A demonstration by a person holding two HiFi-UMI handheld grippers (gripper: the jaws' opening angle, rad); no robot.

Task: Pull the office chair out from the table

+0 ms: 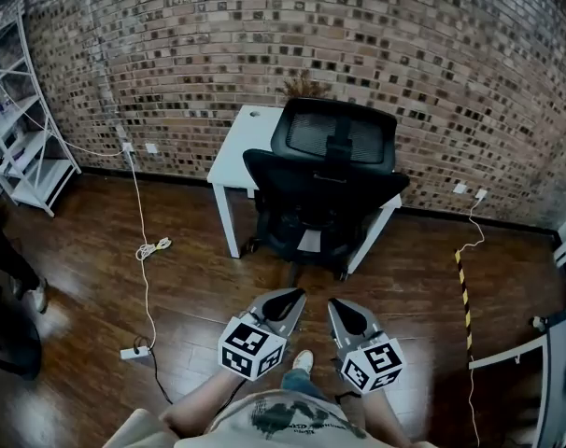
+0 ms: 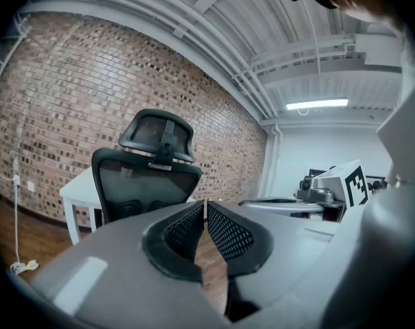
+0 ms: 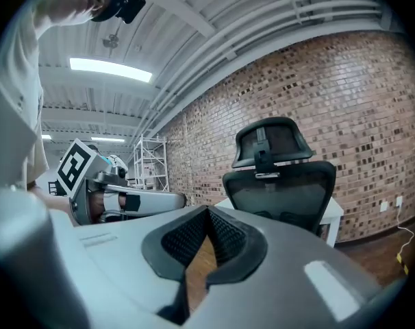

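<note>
With my left gripper [image 1: 298, 294] and right gripper [image 1: 332, 303] both clenched on nothing, well short of the office chair [image 1: 325, 199] tucked against the white table [image 1: 236, 152], I should open up early and grip its backrest [image 1: 288, 177] evenly on both sides.

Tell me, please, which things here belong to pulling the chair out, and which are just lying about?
For the job:
black mesh office chair
white rectangular table
left claw, shut
right claw, shut

Lying about:
white metal shelving rack
white power strip
coiled white cable
yellow-and-black striped floor strip
</note>
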